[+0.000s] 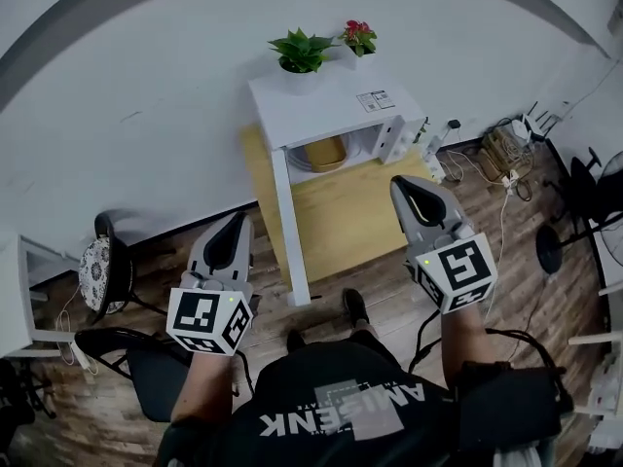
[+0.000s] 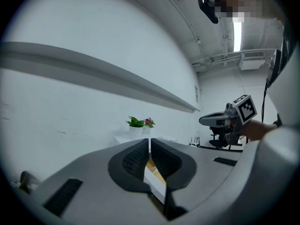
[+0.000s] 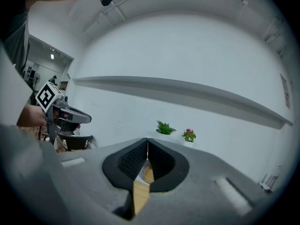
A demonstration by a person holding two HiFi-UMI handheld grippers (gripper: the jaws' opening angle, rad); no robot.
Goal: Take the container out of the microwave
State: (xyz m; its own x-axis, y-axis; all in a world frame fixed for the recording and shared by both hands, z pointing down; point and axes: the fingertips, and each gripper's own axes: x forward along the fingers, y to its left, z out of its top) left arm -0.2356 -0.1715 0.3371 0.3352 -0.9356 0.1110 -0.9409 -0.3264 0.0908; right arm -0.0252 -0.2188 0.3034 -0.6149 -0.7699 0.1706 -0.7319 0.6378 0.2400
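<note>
White wall [image 1: 146, 86] ahead — left gripper [image 1: 239, 222] and right gripper [image 1: 403, 184] reach forward, level, jaws together, empty.

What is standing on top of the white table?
A green leafy plant and a red-flowered plant, plus a printed label. The tabletop hides most of what is underneath.

Head view faces steeply down from above the person [image 1: 341, 407]. Both gripper views face level, far from the shared green potted plant [image 1: 300, 52].
</note>
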